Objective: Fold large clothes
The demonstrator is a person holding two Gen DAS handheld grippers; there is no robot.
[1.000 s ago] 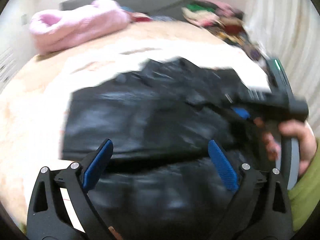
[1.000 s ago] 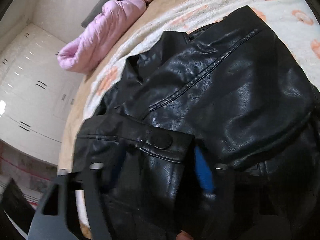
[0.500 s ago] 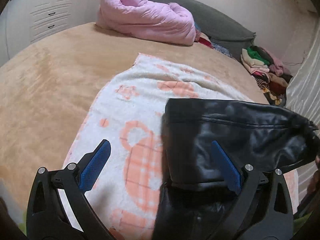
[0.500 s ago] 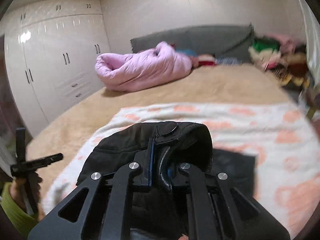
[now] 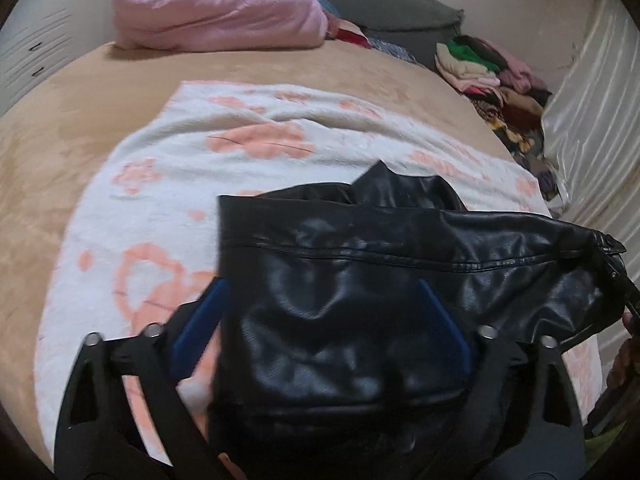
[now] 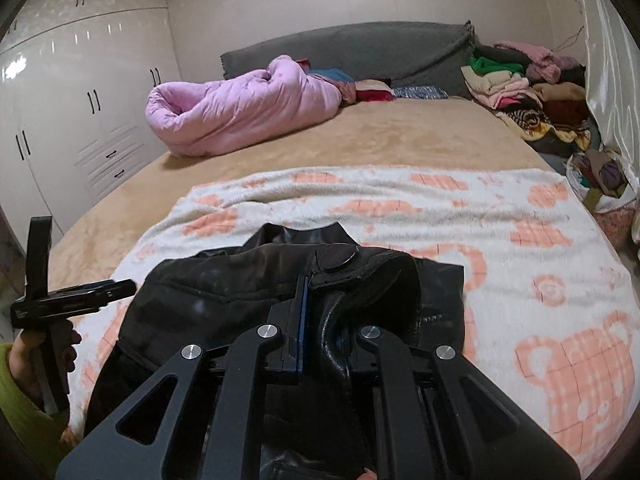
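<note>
— Since a moment before, what moved?

— Both tools did. One second back the black leather jacket filled the right view. Then the right gripper went up with it, and the bed and room came into sight. The left gripper slid over the jacket.

— Was the right gripper holding something?

— Yes. Its jaws were pinched tight on a thick edge of the jacket, by a round snap button. That bit was lifted off the bed.

— And the left one?

— Its jaws stood wide but were closing. The jacket lay between the blue pads, and I could not see them press it.

— Where was the jacket?

— On a white blanket with orange bears, close to the tools. One sleeve stretched out to the right gripper.

— Who held the left tool?

— A hand with a green sleeve.

— What was farther back?

— A pink quilt, rolled up on the tan bed. Behind it was a grey headboard. A pile of clothes sat in the far right corner, and white wardrobes stood on the left.
</note>
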